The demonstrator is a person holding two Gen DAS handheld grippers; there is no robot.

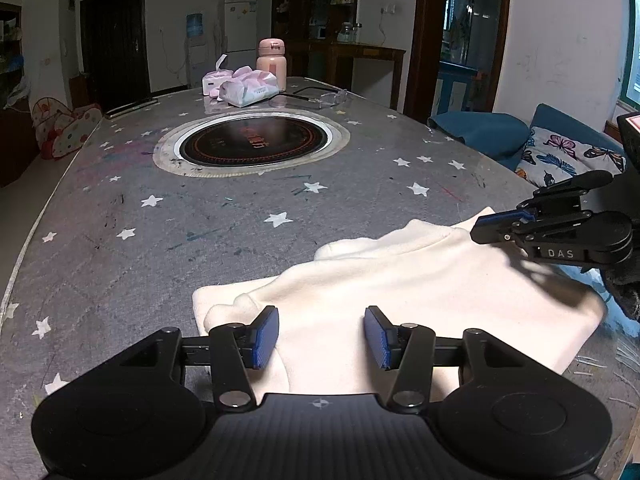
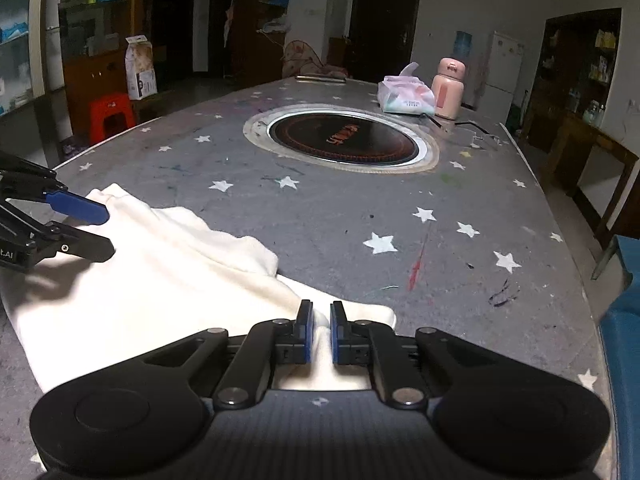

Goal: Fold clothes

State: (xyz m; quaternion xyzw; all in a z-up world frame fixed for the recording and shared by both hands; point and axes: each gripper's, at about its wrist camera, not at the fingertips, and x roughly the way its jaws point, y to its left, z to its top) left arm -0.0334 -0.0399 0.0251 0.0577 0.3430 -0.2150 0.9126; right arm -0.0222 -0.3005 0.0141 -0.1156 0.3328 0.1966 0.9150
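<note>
Right wrist view is showing the right gripper (image 2: pixel 321 334) pinching one white garment (image 2: pixel 160 276) at its near edge on the star-printed table (image 2: pixel 320 216), while the left gripper (image 1: pixel 321 337) is hovering with jaws apart over it, one pink bottle (image 2: pixel 448 89) and one tissue pack (image 2: pixel 406 98) beyond.

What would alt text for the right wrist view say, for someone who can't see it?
The right gripper pinches a fold of a white garment lying on a grey star-patterned table. The left gripper hovers open over the cloth's far side; a round black cooktop sits mid-table.
</note>
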